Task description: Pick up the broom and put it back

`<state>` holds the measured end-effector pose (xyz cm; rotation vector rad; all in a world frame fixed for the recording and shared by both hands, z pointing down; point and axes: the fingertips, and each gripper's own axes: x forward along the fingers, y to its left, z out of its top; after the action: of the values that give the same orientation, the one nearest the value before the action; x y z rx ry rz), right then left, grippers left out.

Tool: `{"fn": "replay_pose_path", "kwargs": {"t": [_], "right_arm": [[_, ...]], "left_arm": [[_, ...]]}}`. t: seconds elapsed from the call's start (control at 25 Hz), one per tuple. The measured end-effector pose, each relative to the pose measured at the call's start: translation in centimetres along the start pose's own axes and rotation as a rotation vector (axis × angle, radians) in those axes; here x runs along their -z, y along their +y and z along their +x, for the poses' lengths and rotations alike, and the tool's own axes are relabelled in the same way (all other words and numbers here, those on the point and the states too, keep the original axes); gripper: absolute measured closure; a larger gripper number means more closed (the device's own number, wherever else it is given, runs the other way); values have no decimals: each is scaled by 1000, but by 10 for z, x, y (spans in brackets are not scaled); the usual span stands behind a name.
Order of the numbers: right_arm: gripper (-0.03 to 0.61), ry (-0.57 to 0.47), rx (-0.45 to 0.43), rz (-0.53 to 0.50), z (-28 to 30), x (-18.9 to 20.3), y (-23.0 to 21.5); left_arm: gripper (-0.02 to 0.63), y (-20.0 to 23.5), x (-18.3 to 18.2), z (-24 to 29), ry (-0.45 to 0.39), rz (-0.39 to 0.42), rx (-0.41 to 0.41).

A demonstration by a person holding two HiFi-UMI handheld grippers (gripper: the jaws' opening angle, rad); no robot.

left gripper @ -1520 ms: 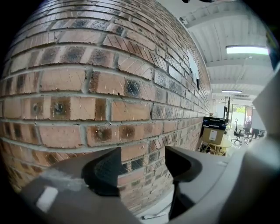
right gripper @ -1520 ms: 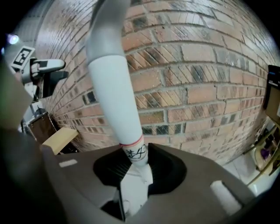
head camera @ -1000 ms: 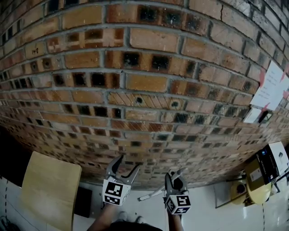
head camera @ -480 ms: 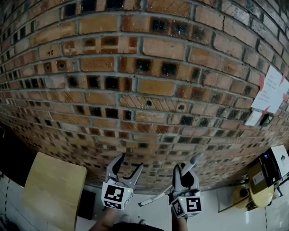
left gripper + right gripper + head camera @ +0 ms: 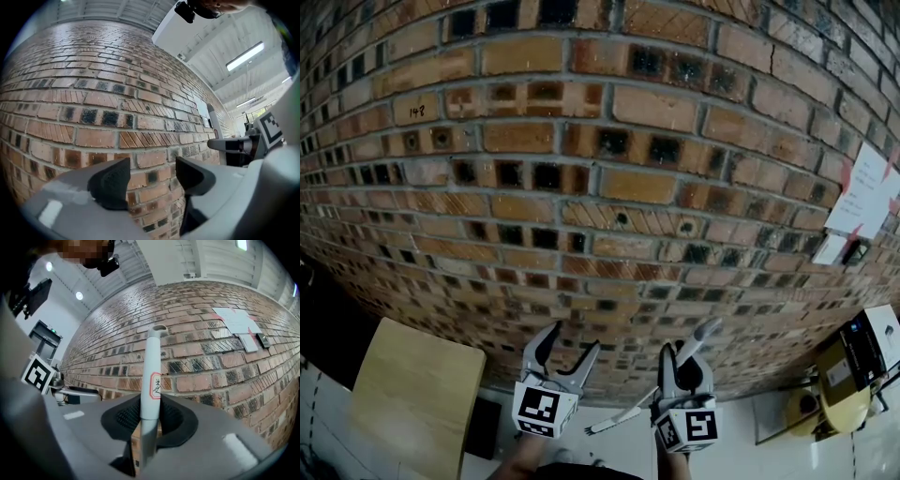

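**Right tool clamped on broom; left tool open**

Count: two tools, one broom, one brick wall, one wooden board.

Right tool: jaws closed on the broom handle, with the black pads pressing it from both sides. In the right gripper view the handle rises straight out of the grip in front of the wall.

Left tool: jaws apart, with nothing between them but a view of brick. It is held just beside the right tool, and both point at the wall.

Broom: held in the air close to the wall. The handle is a pale grey-white tube with a small ring at its upper end. It carries a red-bordered label just above the pads.

Hidden or unclear:
- The broom head shows in no view.
- Below the grip, the head view gives only a thin pale line slanting down-left between the tools.
- The print on the label is too small to read.
- Paper sheets hang on the wall at the right, but they overlap and their number cannot be settled.
- The board, at lower left, is cut by the frame edge.
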<state>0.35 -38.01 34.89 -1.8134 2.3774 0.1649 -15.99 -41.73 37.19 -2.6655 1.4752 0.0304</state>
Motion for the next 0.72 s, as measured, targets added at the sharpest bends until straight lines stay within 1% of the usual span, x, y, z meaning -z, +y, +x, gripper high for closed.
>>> {"fn": "replay_pose_path", "kwargs": {"t": [0.08, 0.24, 0.36, 0.4, 0.72], "right_arm": [[495, 8, -4, -4, 1, 1, 2], [495, 16, -11, -14, 4, 2, 5], [495, 19, -13, -19, 5, 3, 5], [495, 21, -12, -21, 5, 3, 5], [495, 36, -12, -21, 5, 8, 2]], "left_arm": [[307, 1, 1, 0, 3, 0, 3], [308, 0, 7, 4, 32, 28, 23], [305, 1, 9, 5, 16, -17, 21], [293, 0, 8, 5, 7, -29, 22], [291, 5, 9, 6, 5, -42, 0]]}}
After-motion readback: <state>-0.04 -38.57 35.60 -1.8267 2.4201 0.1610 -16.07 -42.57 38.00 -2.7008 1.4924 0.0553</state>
